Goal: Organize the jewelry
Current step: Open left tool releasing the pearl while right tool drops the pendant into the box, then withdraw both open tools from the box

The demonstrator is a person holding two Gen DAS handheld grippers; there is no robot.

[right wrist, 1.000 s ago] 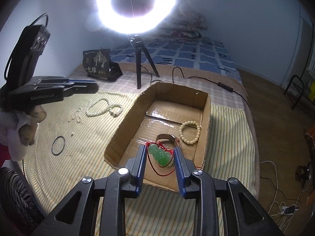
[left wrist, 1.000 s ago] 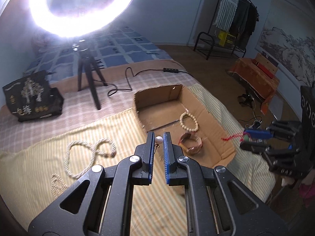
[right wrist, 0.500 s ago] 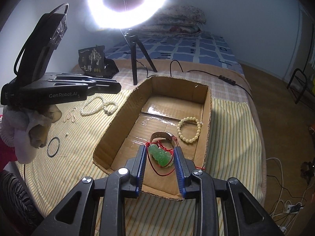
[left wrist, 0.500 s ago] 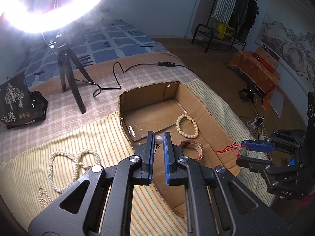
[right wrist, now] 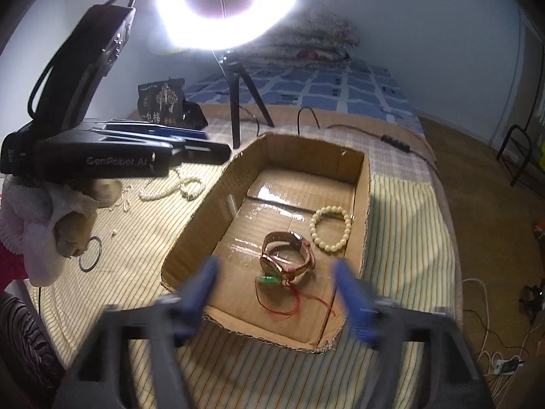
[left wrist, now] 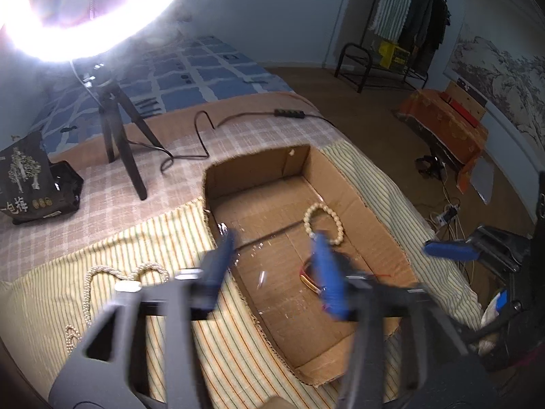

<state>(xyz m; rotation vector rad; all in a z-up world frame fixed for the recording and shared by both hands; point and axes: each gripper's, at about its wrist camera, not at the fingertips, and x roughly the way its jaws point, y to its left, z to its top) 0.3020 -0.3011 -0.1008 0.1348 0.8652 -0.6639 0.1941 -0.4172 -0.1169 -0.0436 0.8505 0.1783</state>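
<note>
An open cardboard box [right wrist: 362,184] lies on the striped cloth; it also shows in the left wrist view [left wrist: 354,191]. Inside lie a cream bead bracelet [right wrist: 329,227], a brown watch [right wrist: 287,255] and a green pendant on red cord [right wrist: 269,280]. My right gripper [right wrist: 276,293] is open and empty above the box's near end. My left gripper [left wrist: 272,266] is open and empty over the box's left wall. A blurred white streak [left wrist: 261,277] shows between its fingers above the box floor. A pearl necklace [left wrist: 102,279] lies on the cloth to the left.
A ring light on a tripod [right wrist: 238,102] stands behind the box, with a cable and switch [right wrist: 395,143]. A black bag [right wrist: 163,102] stands at the back left. A black ring [right wrist: 91,254] and a small pearl [right wrist: 114,232] lie on the cloth.
Both grippers opened. The green pendant dropped from the right gripper onto the box floor by the watch. The pearl left the left gripper's fingers.
</note>
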